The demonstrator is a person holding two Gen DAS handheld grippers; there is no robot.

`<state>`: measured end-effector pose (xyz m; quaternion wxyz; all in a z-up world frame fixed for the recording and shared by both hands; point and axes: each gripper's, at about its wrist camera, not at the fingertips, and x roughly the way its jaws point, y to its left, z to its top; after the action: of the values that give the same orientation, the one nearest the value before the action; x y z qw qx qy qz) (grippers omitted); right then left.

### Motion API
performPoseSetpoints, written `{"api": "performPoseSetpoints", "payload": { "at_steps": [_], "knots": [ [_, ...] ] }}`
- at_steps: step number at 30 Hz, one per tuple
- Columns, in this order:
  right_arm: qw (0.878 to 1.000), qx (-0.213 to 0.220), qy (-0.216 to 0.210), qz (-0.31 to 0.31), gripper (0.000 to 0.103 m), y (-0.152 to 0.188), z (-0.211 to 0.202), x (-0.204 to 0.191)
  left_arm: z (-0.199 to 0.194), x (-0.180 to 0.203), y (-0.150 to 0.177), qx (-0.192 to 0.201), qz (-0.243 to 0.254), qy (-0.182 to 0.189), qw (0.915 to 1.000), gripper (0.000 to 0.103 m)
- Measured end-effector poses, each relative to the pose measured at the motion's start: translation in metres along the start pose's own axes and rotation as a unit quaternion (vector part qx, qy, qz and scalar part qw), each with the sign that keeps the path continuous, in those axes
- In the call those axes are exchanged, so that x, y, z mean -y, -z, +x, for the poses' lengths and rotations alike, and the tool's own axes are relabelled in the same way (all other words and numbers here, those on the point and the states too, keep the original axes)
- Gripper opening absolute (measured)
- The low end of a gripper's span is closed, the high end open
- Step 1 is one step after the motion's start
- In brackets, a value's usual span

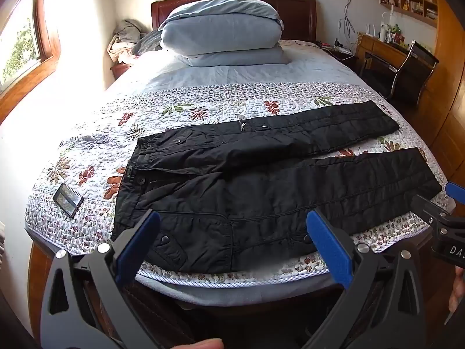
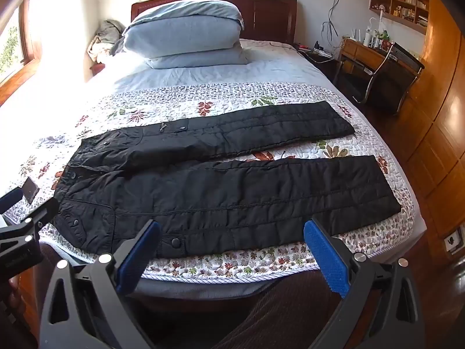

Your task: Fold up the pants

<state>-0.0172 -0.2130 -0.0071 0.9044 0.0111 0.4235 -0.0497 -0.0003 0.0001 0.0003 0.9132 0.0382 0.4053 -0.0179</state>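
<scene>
Left wrist — pants [image 1: 261, 180] lengthwise left-right

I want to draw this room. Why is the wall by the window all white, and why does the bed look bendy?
Left wrist view: sunlight from the window washes the wall and the quilt's left side out to white. Right wrist view: same glare at left; the black pants stay sharp. Both views: the fisheye lens bows the bed's edges and room corners.

Bed w/ floral quilt [image 1: 203, 110] ahead of tongs. Phone [image 1: 68, 199] on quilt, far left of left tongs. Blue pillows [image 1: 223, 29] stacked at headboard, far end. Chair [image 1: 407, 69] & worktop [image 1: 375, 43] beyond right tongs.
</scene>
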Motion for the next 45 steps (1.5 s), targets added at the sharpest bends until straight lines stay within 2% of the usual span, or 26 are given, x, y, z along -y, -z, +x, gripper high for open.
{"api": "performPoseSetpoints", "payload": {
  "at_steps": [45],
  "knots": [
    [1.0, -0.012, -0.004, -0.001, 0.1, 0.002, 0.011, 0.0, 0.002, -0.003, 0.001, -0.004, -0.002, 0.001, 1.0, 0.101]
  ]
}}
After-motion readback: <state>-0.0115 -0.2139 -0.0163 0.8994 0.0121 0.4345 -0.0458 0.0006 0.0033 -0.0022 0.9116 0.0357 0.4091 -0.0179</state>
